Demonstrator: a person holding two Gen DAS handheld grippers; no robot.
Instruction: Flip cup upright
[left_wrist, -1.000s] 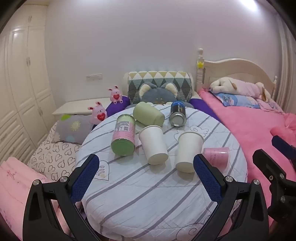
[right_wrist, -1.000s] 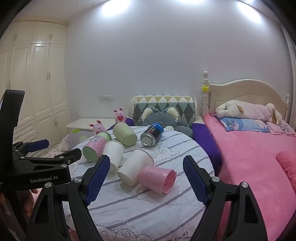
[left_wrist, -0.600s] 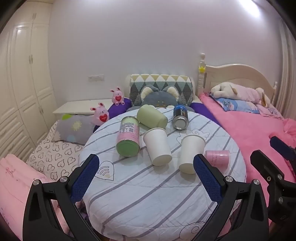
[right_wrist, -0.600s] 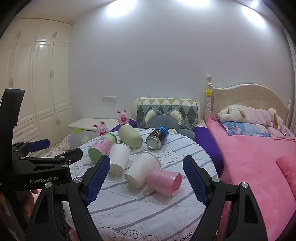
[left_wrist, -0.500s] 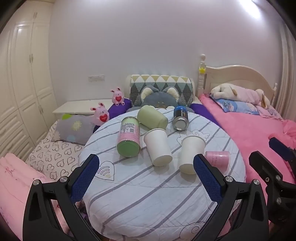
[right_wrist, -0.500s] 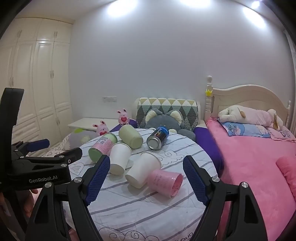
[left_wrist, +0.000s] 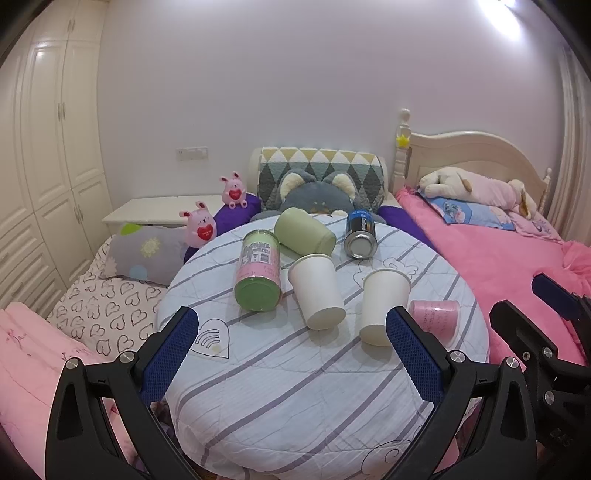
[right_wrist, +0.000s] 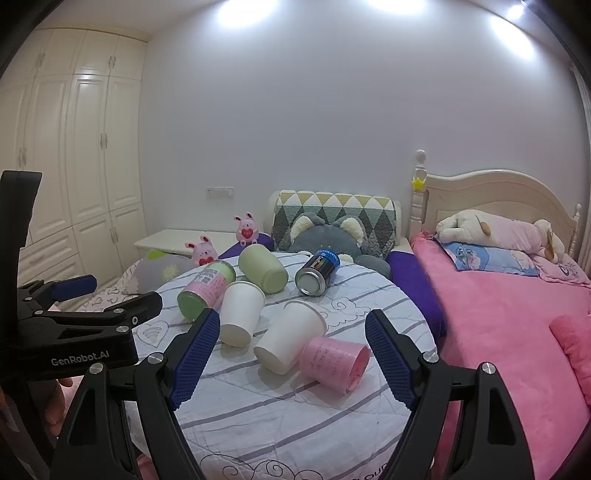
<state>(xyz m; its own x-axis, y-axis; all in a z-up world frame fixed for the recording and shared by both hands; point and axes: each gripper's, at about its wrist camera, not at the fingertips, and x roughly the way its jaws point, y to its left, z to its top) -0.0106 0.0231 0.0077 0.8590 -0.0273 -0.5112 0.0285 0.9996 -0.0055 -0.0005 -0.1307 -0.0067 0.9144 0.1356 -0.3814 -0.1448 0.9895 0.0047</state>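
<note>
Both tools, the left tool (left_wrist: 291, 341) and the right tool (right_wrist: 293, 341), are wide open and hold nothing. The pink cup (right_wrist: 334, 362) lies on its side near the bench (right_wrist: 258, 424) edge, closest to the right tool. Pinch its side gently, then tip it up slowly so the paper cup (right_wrist: 290, 341) touching it stays put.

Pink cup (right_wrist: 335, 363) on side, rim facing right; beside white cup (right_wrist: 289, 341).

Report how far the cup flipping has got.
Done: nothing. The pink cup, both white paper cups and the green cup all lie on their sides on the striped table. In hand: nothing; the left gripper and right gripper hang open, short of the cups. Left: gripping and standing up every cup.
</note>
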